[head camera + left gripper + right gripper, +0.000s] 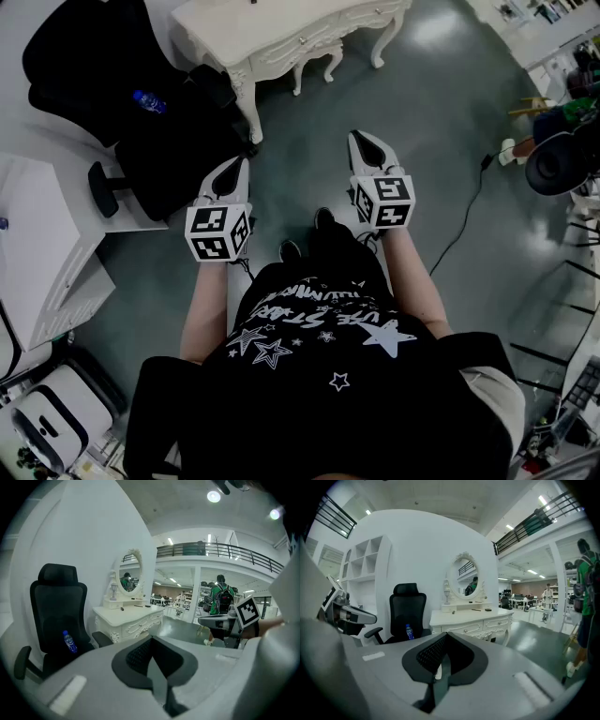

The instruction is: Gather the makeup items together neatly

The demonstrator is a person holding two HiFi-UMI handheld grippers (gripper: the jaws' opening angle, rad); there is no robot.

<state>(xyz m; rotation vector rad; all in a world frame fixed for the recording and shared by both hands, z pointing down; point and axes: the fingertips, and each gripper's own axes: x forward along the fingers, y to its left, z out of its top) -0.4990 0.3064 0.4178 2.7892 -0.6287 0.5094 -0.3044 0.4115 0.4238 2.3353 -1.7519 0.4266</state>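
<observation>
A few small dark makeup items (pixel 477 603), too small to tell apart, lie toward the back edge of the white carved desk (pixel 464 616), before its oval mirror (pixel 465 577). A black chair (pixel 408 606) with a blue bottle (pixel 408 632) on its seat stands at the desk's left end, on the glossy grey-green floor (pixel 422 122). The left tool (pixel 240 167) and right tool (pixel 362 139) hover well short of the desk, jaws together and empty.
</observation>
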